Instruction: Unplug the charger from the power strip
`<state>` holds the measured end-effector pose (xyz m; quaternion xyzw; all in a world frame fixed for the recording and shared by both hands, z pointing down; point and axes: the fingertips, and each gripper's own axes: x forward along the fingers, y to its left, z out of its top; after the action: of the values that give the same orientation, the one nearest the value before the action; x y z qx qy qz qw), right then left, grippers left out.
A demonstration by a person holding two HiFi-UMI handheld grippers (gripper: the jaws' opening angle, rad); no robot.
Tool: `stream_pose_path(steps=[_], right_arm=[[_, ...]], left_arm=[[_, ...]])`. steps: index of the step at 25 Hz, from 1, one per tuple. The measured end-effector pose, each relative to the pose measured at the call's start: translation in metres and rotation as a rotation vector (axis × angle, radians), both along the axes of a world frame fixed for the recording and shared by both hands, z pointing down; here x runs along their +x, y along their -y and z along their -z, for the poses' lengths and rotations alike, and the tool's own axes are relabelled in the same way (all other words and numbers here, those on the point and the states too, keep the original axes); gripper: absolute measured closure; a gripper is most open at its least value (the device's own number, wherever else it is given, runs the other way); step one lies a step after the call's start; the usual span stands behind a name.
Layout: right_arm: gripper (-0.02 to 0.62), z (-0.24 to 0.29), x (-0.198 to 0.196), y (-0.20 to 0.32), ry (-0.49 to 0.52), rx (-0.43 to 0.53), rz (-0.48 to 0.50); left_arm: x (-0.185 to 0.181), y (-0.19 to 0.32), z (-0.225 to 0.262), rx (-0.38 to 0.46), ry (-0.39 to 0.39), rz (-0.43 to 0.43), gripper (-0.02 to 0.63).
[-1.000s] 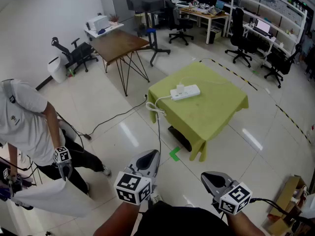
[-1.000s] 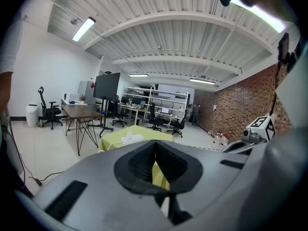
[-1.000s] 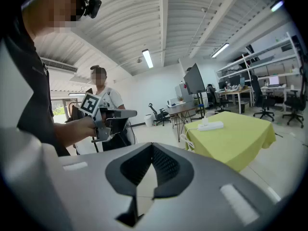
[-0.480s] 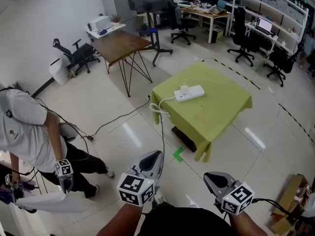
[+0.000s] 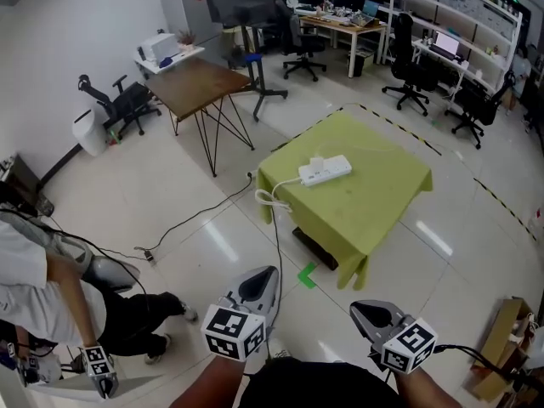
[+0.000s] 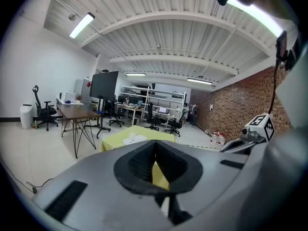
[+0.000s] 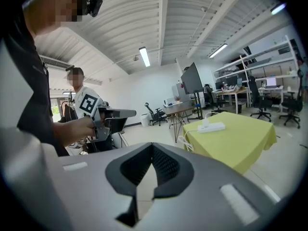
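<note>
A white power strip [image 5: 325, 170] lies on a table with a yellow-green cloth [image 5: 374, 206], well ahead of me across the floor. A white charger [image 5: 316, 161] is plugged into its left end. The strip's white cable [image 5: 270, 199] hangs coiled over the table's left corner. My left gripper [image 5: 265, 272] and right gripper [image 5: 361, 308] are held low in front of me, far short of the table, both shut and empty. In the right gripper view the power strip [image 7: 211, 127] shows at the right beyond the gripper's [image 7: 153, 148] closed jaws. In the left gripper view the table [image 6: 120, 141] is ahead of the gripper [image 6: 155, 146].
A wooden table [image 5: 200, 79] on black legs stands behind, with office chairs and desks further back. A person [image 5: 51, 313] with grippers crouches at the lower left. A black cable [image 5: 187, 219] runs over the floor. A green tape mark [image 5: 304, 273] lies before the table. A cardboard box [image 5: 501, 347] stands at the lower right.
The person at the left has sunk toward the view's lower left corner. My two grippers stay shut and keep their place in the view; the table has shifted only slightly.
</note>
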<state>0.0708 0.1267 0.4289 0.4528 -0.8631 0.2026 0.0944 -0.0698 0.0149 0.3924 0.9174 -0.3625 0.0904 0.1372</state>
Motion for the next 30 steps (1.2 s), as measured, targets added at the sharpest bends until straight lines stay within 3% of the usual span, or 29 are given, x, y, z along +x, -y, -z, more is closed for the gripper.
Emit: stream_pose_path(steps=[9, 17, 25, 30], right_arm=[[0.592, 0.006, -0.04, 0.055, -0.025, 0.045, -0.033], [0.586, 0.01, -0.055, 0.118, -0.078, 0.062, -0.037], [0.537, -0.013, -0.028, 0.215, -0.113, 0.055, -0.082], [0.473, -0.056, 0.005, 0.289, -0.152, 0.009, -0.102]], left_arm=[[-0.038, 0.037, -0.001, 0.018, -0.017, -0.042, 0.6], [-0.07, 0.067, -0.008, 0.0, -0.039, -0.022, 0.6], [-0.072, 0.107, -0.025, -0.018, -0.011, 0.022, 0.6], [-0.065, 0.139, -0.037, -0.036, 0.02, 0.075, 0.6]])
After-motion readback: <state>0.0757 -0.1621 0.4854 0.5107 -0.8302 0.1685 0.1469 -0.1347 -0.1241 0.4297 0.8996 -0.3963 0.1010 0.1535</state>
